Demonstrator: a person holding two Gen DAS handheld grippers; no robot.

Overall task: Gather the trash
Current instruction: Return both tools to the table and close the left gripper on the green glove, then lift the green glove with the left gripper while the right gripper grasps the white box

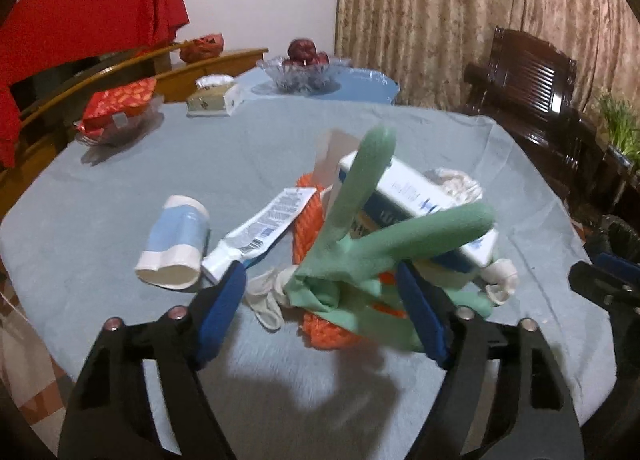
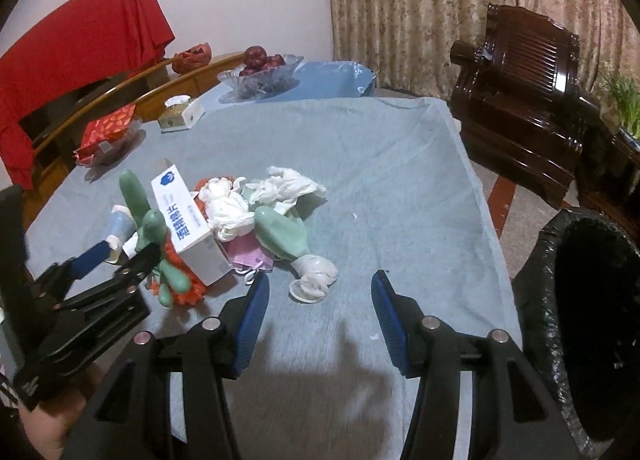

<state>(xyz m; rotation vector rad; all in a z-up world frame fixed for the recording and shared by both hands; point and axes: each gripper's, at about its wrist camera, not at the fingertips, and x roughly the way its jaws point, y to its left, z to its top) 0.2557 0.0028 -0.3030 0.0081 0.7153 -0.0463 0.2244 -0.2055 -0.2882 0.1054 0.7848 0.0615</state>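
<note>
My left tongs [image 1: 320, 300] stand spread around a soft green rubber glove [image 1: 360, 228] in the trash pile at twelve o'clock on the blue-clothed table [image 1: 240, 148]; I cannot tell whether the pads press it. The glove looks light and floppy, best pinched at its bunched cuff, not its inflated fingers. My right tongs [image 2: 318, 300] hang spread and empty, the black-lined bin [image 2: 592, 324] at three o'clock.

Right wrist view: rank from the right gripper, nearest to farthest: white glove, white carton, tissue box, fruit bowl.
From the right gripper:
1. white glove, just ahead of the fingers, slightly left of centre.
2. white carton, left, leaning in the trash pile.
3. tissue box, far left on the table.
4. fruit bowl, at the back edge.
</note>
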